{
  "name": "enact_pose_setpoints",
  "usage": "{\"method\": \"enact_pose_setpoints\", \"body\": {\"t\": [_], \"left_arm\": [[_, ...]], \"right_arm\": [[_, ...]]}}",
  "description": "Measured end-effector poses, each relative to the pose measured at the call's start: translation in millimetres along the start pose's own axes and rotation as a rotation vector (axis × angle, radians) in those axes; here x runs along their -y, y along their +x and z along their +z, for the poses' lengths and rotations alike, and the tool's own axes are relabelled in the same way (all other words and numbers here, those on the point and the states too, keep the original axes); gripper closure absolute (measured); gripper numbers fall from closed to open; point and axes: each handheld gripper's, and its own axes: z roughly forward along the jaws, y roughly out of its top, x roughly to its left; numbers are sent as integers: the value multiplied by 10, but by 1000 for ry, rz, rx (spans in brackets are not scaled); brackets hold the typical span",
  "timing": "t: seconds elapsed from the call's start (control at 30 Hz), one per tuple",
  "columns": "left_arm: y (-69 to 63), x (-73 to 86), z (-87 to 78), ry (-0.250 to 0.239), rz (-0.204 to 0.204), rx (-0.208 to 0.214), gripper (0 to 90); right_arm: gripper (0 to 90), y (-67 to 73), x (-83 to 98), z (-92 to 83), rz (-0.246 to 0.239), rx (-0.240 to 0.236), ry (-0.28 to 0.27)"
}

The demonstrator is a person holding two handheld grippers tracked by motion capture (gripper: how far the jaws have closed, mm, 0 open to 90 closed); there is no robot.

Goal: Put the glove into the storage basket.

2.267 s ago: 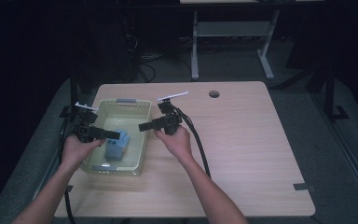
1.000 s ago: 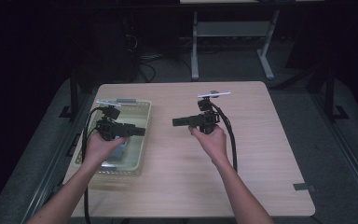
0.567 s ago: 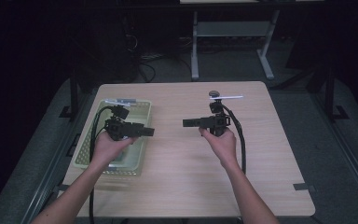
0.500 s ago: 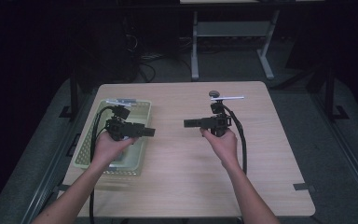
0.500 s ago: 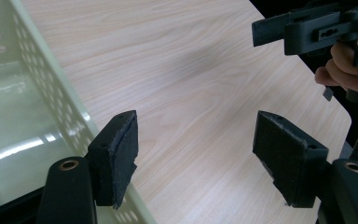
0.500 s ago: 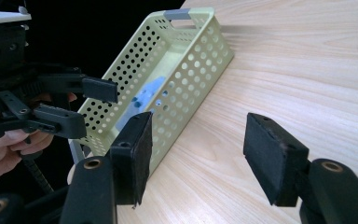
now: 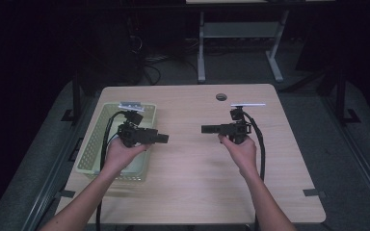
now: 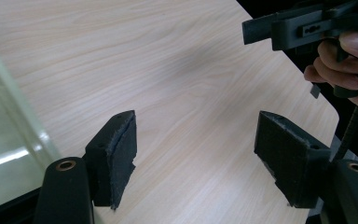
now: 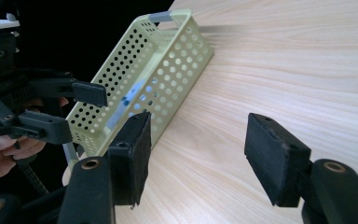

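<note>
Left gripper [image 7: 163, 138]: jaws stand wide apart, nothing between the pads [image 8: 121, 154]; they have just been opening. Held level over the basket's inner edge, tips pointing toward the table's middle.
Right gripper [image 7: 206, 129]: jaws likewise parted and empty, also just opening; pads [image 9: 137, 144] frame bare wood. Held level above the table, tips pointing at the left gripper, well apart from it.
Basket [image 7: 89, 144]: pale green, perforated walls, at the table's left side under the left hand [image 7: 120, 154]. Its near wall shows in the right gripper view [image 9: 168, 70].
Contents: a blue shape shows through the wall holes [image 9: 131, 95] in the right gripper view; too small to identify. From the high view the left hand covers that part of the basket.
Table [image 7: 197, 192]: bare wood between the two grippers.
Judgement, stage: both grippers empty and clear of the basket; work looks paused or ended.
Risk 1: left cable [image 7: 107, 134] loops over the basket; a quick pull of that hand could snag the rim and drag or tip it.
Risk 2: basket sits near the table's left edge; a sideways nudge from the forearm could push it off.
Risk 3: grippers face each other; moving both inward could knock the tips together.
</note>
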Motion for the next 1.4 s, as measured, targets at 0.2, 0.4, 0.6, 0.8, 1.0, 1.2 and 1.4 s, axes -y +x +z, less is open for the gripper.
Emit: {"method": "enact_pose_setpoints", "body": {"t": [0.2, 0.4, 0.6, 0.8, 1.0, 1.2, 1.4], "left_arm": [[-93, -1, 122, 12, 15, 22, 290], [-150, -4, 212, 12, 18, 38, 286], [-216, 31, 325, 22, 22, 58, 285], [-285, 53, 449, 35, 26, 71, 280], [-356, 77, 552, 38, 34, 79, 257], [-420, 123, 647, 40, 37, 98, 255], [-495, 168, 736, 53, 54, 95, 252]], "right_arm": [[400, -110, 43, -135, 18, 17, -19], [389, -262, 118, -325, 41, 30, -44], [373, -407, 202, -473, 58, 56, -58], [365, -521, 276, -567, 84, 61, -65], [352, -645, 387, -700, 103, 78, -90], [350, -730, 486, -818, 115, 93, -90], [344, -840, 604, -965, 136, 90, -109]]}}
